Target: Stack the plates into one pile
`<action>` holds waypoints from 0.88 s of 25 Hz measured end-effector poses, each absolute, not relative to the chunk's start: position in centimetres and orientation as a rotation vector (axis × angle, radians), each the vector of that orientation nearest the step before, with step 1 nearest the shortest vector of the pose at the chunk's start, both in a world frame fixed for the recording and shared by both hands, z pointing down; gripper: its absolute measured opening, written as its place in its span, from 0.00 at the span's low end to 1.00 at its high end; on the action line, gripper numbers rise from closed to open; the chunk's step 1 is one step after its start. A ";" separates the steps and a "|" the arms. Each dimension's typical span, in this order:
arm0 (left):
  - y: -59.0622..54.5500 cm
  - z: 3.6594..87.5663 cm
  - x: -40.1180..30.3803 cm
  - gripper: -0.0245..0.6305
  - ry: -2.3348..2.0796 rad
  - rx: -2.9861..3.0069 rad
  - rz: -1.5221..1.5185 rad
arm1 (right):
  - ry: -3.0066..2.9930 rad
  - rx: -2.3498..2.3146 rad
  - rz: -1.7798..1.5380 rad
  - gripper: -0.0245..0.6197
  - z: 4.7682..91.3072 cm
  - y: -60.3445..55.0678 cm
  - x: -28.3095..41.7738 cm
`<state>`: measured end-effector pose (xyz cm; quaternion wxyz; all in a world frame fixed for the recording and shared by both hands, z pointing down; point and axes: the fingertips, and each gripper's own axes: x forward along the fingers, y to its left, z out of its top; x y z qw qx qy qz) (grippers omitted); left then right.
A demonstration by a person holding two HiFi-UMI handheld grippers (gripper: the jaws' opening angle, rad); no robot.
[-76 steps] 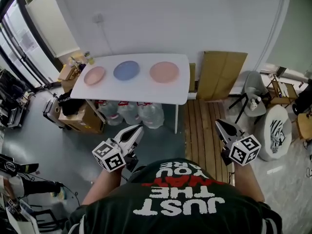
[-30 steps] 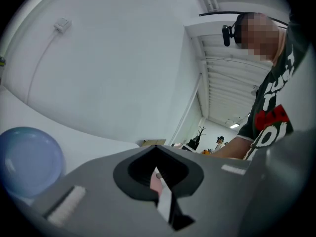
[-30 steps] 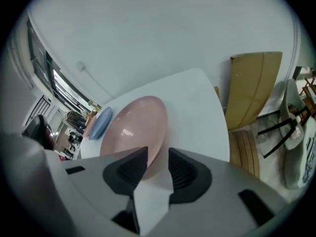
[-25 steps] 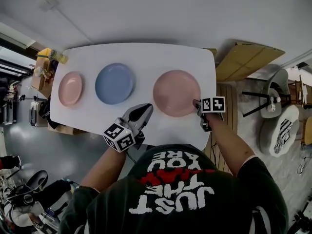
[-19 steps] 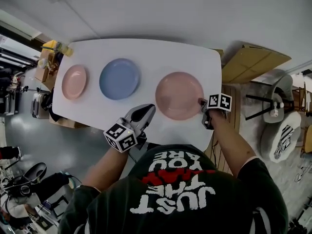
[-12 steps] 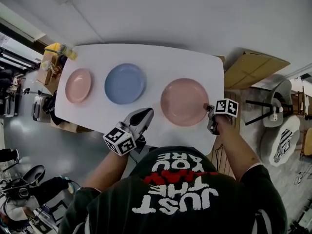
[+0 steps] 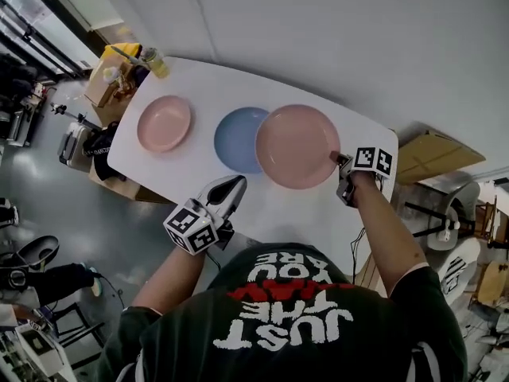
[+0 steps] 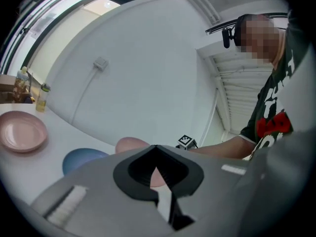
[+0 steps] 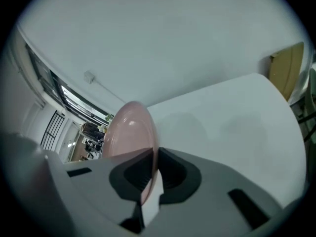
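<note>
My right gripper (image 7: 340, 162) is shut on the right rim of the large pink plate (image 7: 296, 146), which is lifted and overlaps the right edge of the blue plate (image 7: 236, 139) on the white table (image 7: 195, 177). In the right gripper view the large pink plate (image 9: 129, 132) stands edge-on between the jaws of my right gripper (image 9: 150, 168). A small pink plate (image 7: 164, 123) lies at the table's left. My left gripper (image 7: 231, 186) hovers over the table's near edge, jaws together and holding nothing; in the left gripper view my left gripper (image 8: 157, 149) points at the blue plate (image 8: 81, 159) and the small pink plate (image 8: 20, 135).
A yellow-capped bottle (image 7: 151, 60) and small items stand on a cardboard box (image 7: 106, 84) past the table's far left corner. Flat cardboard (image 7: 437, 153) leans at the right. A white wall runs behind the table. Bags and gear lie on the floor at left.
My right gripper has closed on the large pink plate's rim, lifted it and carried it left until it overlaps the blue plate. The left gripper has stayed near the table's front edge.
</note>
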<state>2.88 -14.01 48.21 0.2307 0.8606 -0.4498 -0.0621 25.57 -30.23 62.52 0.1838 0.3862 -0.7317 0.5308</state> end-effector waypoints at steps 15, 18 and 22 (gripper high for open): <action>-7.6 51.4 -13.1 0.04 -1.549 2.102 -0.211 | -1.904 0.965 1.351 0.06 70.4 -34.7 9.8; -7.5 51.8 -13.5 0.04 -1.545 2.077 -0.222 | -1.913 0.949 1.342 0.07 71.0 -34.4 9.3; -8.1 51.9 -13.1 0.04 -1.519 2.086 -0.225 | -1.955 0.905 1.222 0.20 69.9 -34.7 8.9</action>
